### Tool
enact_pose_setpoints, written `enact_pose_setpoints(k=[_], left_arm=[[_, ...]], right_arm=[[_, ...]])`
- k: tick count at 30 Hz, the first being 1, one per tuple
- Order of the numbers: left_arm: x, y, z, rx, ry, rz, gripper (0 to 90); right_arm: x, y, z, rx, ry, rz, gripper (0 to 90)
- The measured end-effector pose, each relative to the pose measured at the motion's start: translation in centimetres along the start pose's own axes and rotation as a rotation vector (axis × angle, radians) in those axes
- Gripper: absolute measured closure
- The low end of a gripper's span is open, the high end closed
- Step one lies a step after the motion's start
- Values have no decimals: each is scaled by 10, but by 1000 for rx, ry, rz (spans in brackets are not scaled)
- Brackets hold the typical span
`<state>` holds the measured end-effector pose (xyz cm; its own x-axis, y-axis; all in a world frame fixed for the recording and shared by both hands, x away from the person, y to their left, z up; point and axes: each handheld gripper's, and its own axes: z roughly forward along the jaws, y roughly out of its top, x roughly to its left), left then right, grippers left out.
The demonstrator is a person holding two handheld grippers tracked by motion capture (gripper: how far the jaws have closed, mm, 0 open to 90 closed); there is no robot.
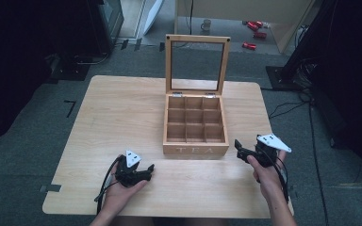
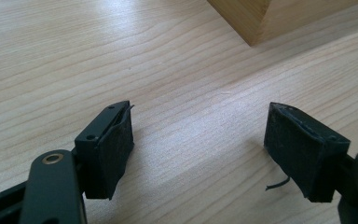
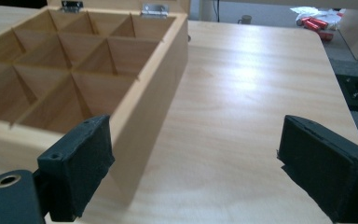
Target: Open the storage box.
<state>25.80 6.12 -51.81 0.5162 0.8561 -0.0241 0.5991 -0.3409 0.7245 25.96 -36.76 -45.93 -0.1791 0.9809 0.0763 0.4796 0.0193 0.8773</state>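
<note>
On pale wood-grain table (image 1: 122, 113), square nine-cell wooden tea box (image 1: 195, 149), glass-paned lid (image 1: 197, 63) upright, left gripper (image 1: 147, 170) and right gripper (image 1: 238, 147) both gaping, padded black jaws.

The table (image 1: 122, 113) is made of light wood with rounded corners and stands on a grey carpet floor (image 1: 37, 141). A wooden tea box (image 1: 195, 149) stands directly on it, a little to the right of the middle and near the front half. The lid (image 1: 197, 63) of the box is open and stands upright at the back. Inside, thin walls divide the box into nine small compartments, three in each row. The word TEA is on its front wall.
</note>
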Motion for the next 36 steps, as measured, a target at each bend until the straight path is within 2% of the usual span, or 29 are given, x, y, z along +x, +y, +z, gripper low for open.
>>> enact_pose_setpoints(k=[8,15,16,20,22,27,28,30,36], left_arm=[[0,0,0,1,3,3,244],[-1,0,0,2,5,4,244],[-1,0,0,2,6,5,245],[-1,0,0,2,6,5,244],[-1,0,0,1,6,5,245],[-1,0,0,2,7,7,244],[-1,0,0,1,7,5,244],[-1,0,0,0,6,4,244],[0,-1,-1,0,-3,0,244]], right_arm=[[-12,-35,-20,41,-20,12,96],[-16,-59,-28,85,-33,12,96],[-17,-67,-30,105,-44,8,96],[-19,-78,-32,144,-65,-5,96],[-19,-88,-33,191,-85,-16,96],[-17,-91,-36,235,-74,-39,96],[-17,-92,-35,261,-58,-38,79],[-19,-93,-35,267,-54,-18,60],[-19,-93,-35,269,-47,-24,55]])
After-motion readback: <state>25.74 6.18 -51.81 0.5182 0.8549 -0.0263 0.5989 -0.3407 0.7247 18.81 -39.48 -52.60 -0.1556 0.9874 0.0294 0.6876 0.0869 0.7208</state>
